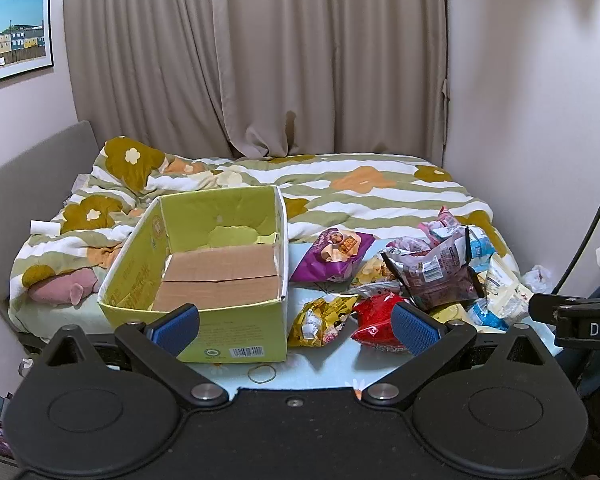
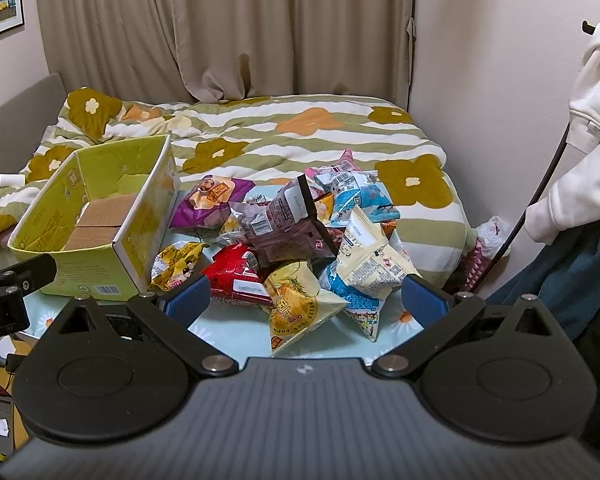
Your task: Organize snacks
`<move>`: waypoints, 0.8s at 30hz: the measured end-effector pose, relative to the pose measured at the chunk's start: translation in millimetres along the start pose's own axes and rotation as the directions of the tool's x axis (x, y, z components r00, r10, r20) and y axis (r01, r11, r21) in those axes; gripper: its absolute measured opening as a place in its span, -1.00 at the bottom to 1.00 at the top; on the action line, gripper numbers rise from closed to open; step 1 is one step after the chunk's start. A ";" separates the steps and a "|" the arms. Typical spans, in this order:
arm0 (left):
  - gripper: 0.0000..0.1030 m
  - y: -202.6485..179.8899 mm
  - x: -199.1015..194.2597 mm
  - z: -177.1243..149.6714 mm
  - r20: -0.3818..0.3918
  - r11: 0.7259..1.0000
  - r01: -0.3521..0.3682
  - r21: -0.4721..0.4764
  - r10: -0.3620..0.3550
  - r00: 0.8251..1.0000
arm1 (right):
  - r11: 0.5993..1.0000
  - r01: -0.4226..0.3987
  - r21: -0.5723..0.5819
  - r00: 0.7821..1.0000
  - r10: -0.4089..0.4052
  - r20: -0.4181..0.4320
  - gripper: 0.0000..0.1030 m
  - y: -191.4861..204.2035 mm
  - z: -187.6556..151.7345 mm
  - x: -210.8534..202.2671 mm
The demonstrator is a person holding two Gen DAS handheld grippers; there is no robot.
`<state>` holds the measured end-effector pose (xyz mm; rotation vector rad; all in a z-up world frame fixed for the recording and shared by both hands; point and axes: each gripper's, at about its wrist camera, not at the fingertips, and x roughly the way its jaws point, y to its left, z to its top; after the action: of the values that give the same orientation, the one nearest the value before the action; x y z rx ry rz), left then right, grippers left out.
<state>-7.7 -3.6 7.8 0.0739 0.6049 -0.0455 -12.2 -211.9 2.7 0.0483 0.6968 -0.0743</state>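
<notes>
Snacks (image 2: 300,236) lie in a loose heap of crinkled packets on a pale blue flowered sheet (image 2: 236,332) at the near end of the bed (image 2: 308,136), just right of a box (image 1: 204,264). The box is the largest task thing: yellow-green cardboard, open-topped, with only bare brown flaps showing inside and a barcode on its near wall. In the heap, a dark maroon bag (image 2: 288,224) stands tilted on top; a purple bag (image 1: 330,256) lies at the back, next to the box; a pale yellow popcorn bag (image 2: 300,304) sits nearest the right claw (image 2: 304,300); a cream bag (image 2: 368,260) leans over blue ones; a red bag (image 1: 376,320) and a small yellow bag (image 1: 324,320) lie at the front, the yellow one just beside the box.

Behind everything, beige curtains (image 1: 256,56) hang over a striped, flowered duvet (image 1: 360,184). A pink plush (image 1: 64,288) lies left of the box, and a rubber band (image 1: 262,374) lies on the sheet before it.

Left claw (image 1: 296,326) hangs spread wide, holding nothing, its left pad in front of the box's near wall. The right claw is likewise spread wide and holds nothing.
</notes>
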 end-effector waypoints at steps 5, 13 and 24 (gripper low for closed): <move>1.00 3.0 -0.2 -0.5 0.001 1.000 -0.001 -0.003 0.001 1.000 | 1.000 0.000 0.000 1.000 0.000 0.000 1.00 0.8 0.1 1.0; 1.00 3.1 0.3 -0.7 0.001 1.000 -0.001 -0.004 0.001 1.000 | 1.000 0.001 0.001 1.000 -0.001 0.000 1.00 1.1 -0.2 0.8; 1.00 5.2 -1.0 -2.9 -0.002 1.000 0.007 -0.005 -0.007 1.000 | 1.000 0.001 0.001 1.000 -0.001 0.001 1.00 1.2 -0.5 -0.5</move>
<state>-9.9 1.8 6.3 0.0667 0.6071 -0.0509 -12.7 -210.6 2.7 0.0492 0.6961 -0.0758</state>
